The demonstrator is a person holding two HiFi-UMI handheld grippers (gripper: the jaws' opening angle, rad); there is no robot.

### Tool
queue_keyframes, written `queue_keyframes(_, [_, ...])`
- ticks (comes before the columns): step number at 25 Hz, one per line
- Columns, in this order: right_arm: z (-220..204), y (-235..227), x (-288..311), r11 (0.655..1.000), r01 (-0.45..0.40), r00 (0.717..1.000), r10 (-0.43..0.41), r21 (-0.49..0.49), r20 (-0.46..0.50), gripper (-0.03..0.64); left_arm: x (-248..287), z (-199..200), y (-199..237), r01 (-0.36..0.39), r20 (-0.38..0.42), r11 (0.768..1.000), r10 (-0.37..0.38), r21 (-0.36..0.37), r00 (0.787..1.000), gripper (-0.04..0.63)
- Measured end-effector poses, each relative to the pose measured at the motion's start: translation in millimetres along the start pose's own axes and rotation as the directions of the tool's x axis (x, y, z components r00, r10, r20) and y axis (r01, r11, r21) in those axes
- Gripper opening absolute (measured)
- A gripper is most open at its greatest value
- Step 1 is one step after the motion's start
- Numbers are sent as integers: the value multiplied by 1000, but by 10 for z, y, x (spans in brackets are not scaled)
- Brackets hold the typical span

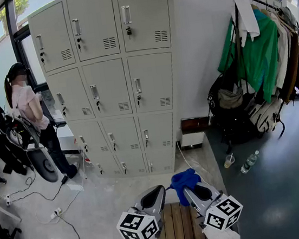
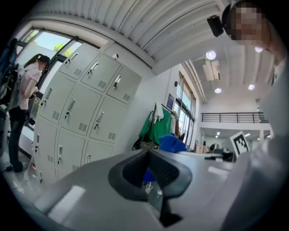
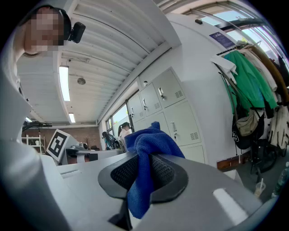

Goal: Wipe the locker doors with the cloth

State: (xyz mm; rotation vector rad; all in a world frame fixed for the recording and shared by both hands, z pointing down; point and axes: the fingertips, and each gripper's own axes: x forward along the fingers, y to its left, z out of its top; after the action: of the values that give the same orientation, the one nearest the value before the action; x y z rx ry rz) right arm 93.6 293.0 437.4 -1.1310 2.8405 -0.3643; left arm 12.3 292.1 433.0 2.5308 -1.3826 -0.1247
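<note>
A bank of pale grey lockers [image 1: 117, 82] stands against the wall ahead, three columns wide, all doors closed. The lockers also show at the left of the left gripper view [image 2: 81, 103] and mid-frame in the right gripper view [image 3: 174, 113]. My right gripper [image 1: 187, 189] is shut on a blue cloth [image 1: 182, 179], which bunches above the jaws and hangs below them [image 3: 146, 144]. My left gripper [image 1: 157, 189] sits just left of it, shut with nothing between its pads [image 2: 148, 155]. Both are held low, well short of the lockers. The cloth [image 2: 171, 142] peeks over the left gripper's body.
A person [image 1: 27, 105] stands at a desk left of the lockers, beside a chair [image 1: 40, 158] and floor cables [image 1: 52, 213]. A coat rack with green garments [image 1: 258, 52] and bags [image 1: 235, 105] is on the right. A cup [image 1: 229, 160] and bottle [image 1: 249, 161] stand on the floor. Wooden slats [image 1: 180, 229] lie below my grippers.
</note>
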Motion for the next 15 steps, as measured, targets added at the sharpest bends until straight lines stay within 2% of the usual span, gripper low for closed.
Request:
queue_keyframes(12, [23, -209, 67, 999, -45, 999, 45, -4, -14, 57, 321, -124, 17, -18, -7, 999, 17, -33, 1000, 8])
queue_keyframes(15, [39, -283, 15, 999, -40, 999, 39, -6, -15, 57, 387, -110, -78, -8, -2, 1000, 7, -19, 1000, 8])
